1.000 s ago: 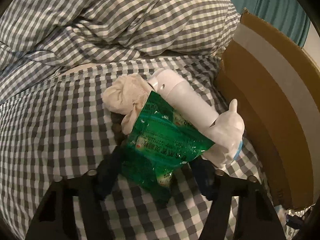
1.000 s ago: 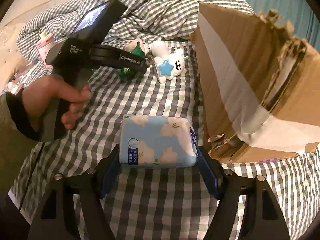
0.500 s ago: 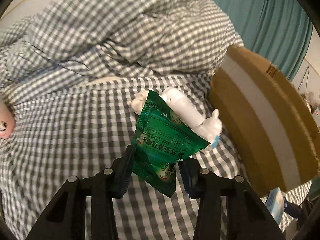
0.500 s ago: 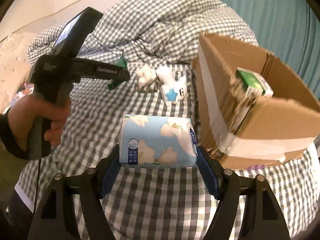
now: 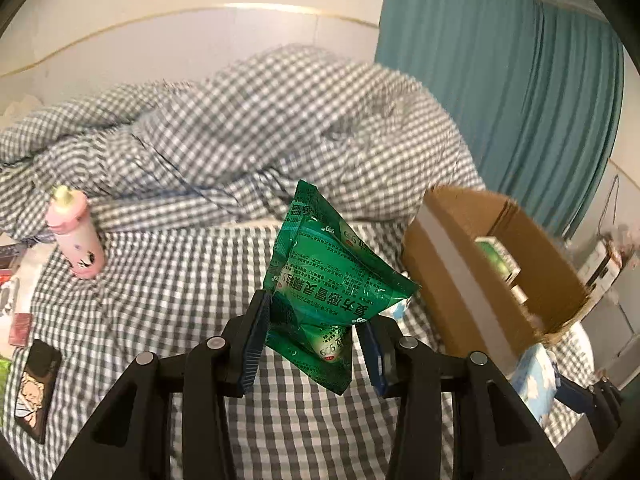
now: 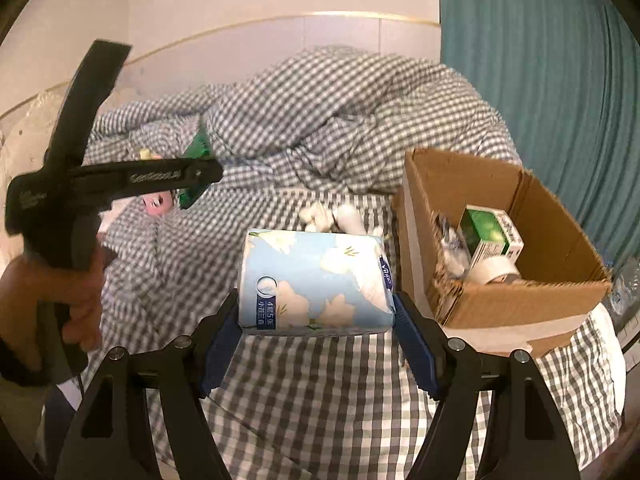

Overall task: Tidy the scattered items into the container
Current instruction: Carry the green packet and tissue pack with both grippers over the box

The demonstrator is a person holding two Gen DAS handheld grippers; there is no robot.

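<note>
The left gripper pinches a green packet by its lower half, pads pressed on both sides, so the packet hangs clear above the checked sheet. Far left of those jaws a pink bottle stands on the sheet, and a phone lies lower down. To the right of the jaws sits the open cardboard box.

The right gripper clamps a blue tissue pack across its width, raised off the sheet. Left of these jaws a hand holds the other tool. Just right of the pack stands the box, with a green carton and a tape roll inside.
</note>
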